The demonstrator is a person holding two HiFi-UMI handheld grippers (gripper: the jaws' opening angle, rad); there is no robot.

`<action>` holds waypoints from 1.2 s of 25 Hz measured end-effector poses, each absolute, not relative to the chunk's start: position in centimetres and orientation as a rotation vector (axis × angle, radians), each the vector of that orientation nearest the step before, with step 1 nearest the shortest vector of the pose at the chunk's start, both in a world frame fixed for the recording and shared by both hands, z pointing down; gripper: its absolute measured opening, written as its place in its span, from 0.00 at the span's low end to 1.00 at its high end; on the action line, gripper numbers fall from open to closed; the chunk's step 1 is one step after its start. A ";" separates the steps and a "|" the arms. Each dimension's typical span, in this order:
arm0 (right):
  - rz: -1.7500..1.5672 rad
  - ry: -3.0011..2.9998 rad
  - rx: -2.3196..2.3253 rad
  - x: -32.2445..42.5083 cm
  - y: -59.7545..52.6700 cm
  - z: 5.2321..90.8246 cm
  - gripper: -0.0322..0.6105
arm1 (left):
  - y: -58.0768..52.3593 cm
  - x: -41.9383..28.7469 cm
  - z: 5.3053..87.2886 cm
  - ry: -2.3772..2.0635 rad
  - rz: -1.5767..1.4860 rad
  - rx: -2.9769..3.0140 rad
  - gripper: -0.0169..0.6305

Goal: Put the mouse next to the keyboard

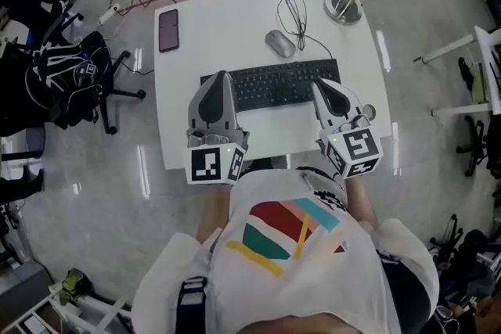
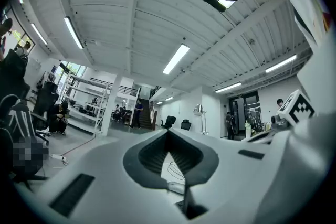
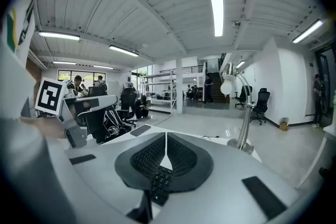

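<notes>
Quick count first: one white table [image 1: 211, 19], one black keyboard [image 1: 274, 84], one grey mouse [image 1: 280, 43], one dark phone [image 1: 168, 30], one desk lamp [image 1: 343, 5], one tangle of thin cable [image 1: 297, 15], and two grippers.

The mouse sits on the table just past the keyboard's far edge, a bit right of its middle, close to it but with a sliver of table between them. Its long axis runs diagonally, from far-left to near-right as the head view sees it, so it's skewed against the keyboard's long side. Can't tell which end is the front.

The left gripper [image 2: 168, 134] has its jaws pressed together at the tips with nothing in them. It hangs over the keyboard's left end. Through the gap under the tips you can see table and some cable loops.

The right gripper [image 3: 166, 136] is the same deal, jaws closed and empty, over the keyboard's right end, with keys showing under its tips.

Around it all: the cable loops lie right behind the mouse, between it and the lamp's round base at the far right corner. The phone lies flat near the far left corner, well apart from everything. Off the table on the left there's an office chair [image 1: 109, 86] with a black backpack [image 1: 66, 70] against it.
</notes>
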State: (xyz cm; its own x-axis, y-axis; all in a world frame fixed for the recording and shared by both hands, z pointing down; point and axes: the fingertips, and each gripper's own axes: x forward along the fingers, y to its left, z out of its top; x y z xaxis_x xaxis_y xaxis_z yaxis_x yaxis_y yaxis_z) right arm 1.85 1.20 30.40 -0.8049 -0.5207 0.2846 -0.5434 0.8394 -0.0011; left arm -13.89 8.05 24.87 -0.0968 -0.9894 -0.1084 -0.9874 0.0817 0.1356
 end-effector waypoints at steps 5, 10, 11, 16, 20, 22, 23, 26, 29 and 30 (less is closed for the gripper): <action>0.171 -2.738 0.656 -3.2 -3.2 31.2 0.07 | 3.1 -16.4 26.5 -2.295 -0.199 2.051 0.09; 0.238 -2.781 0.617 -5.7 -6.8 31.3 0.07 | -0.9 -17.3 27.7 -2.315 -0.158 2.049 0.09; 0.266 -2.790 0.600 -5.8 -7.3 31.6 0.07 | -1.5 -17.1 28.0 -2.323 -0.131 2.050 0.09; 0.549 -2.858 0.463 -5.2 -8.8 30.7 0.07 | -2.1 -16.1 28.3 -2.370 -0.001 2.008 0.09; 0.619 -2.891 0.327 -6.4 -9.2 30.1 0.07 | -1.7 -17.5 29.4 -2.418 -0.010 1.915 0.09; 0.683 -2.933 0.267 -7.3 -9.3 29.1 0.07 | -1.7 -18.3 29.9 -2.422 -0.021 1.896 0.09; 0.682 -2.949 0.265 -7.5 -9.5 28.6 0.07 | -1.7 -18.5 30.0 -2.424 -0.022 1.893 0.09; 0.609 -2.968 0.328 -7.6 -10.8 28.2 0.07 | -2.1 -18.8 30.0 -2.429 -0.033 1.892 0.09; 0.553 -2.959 0.299 -8.3 -11.4 28.7 0.07 | -2.7 -19.2 29.7 -2.436 -0.045 1.898 0.09; 0.512 -2.959 0.272 -8.7 -11.4 28.8 0.07 | -3.0 -19.3 29.7 -2.433 -0.048 1.902 0.09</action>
State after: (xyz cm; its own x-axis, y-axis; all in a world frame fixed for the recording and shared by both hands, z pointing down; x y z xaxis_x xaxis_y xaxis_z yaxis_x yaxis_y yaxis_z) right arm -8.68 -11.40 28.84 -0.9758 -0.1553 0.1538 -0.1979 0.9263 -0.3205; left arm -19.34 -2.96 29.75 -0.2403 -0.9704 0.0227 -0.9688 0.2412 0.0570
